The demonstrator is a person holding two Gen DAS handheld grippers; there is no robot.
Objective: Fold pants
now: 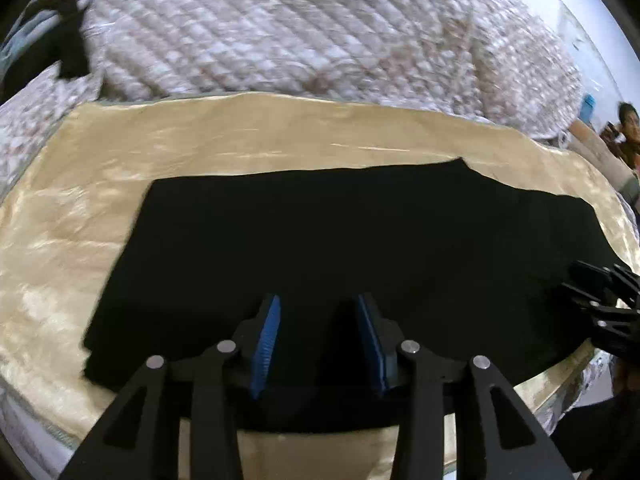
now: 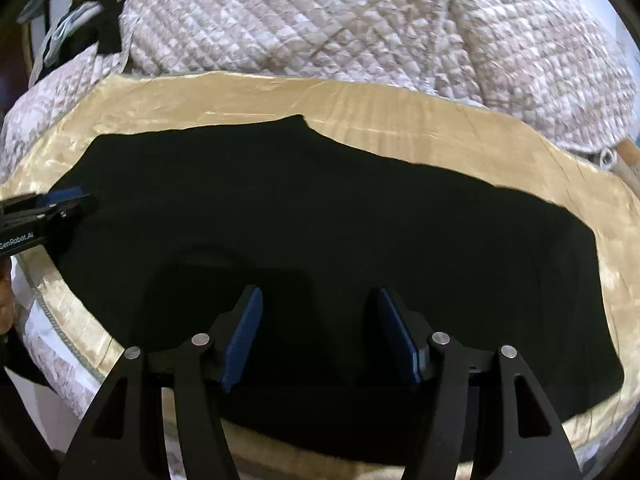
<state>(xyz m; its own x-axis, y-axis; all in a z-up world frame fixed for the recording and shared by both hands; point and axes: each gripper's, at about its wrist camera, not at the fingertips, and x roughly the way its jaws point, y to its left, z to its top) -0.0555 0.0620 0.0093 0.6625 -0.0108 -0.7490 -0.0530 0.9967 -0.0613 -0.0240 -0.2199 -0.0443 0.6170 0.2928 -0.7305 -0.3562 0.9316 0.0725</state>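
Black pants (image 1: 320, 240) lie flat across a shiny beige cloth (image 1: 200, 140) on a bed; they also fill the right wrist view (image 2: 320, 208). My left gripper (image 1: 318, 308) is open, its blue pads (image 1: 267, 336) just above the pants near their front edge. My right gripper (image 2: 320, 304) is open over the pants' near edge. The right gripper shows at the right edge of the left wrist view (image 1: 600, 300). The left gripper shows at the left edge of the right wrist view (image 2: 48, 212). Neither holds fabric.
A quilted white-pink blanket (image 1: 300, 28) is heaped behind the cloth (image 2: 400, 112), also in the right wrist view (image 2: 360, 20). A dark item (image 1: 60, 48) lies at the far left. A person (image 1: 628, 128) sits at the far right. The bed edge (image 2: 52, 312) runs along the front.
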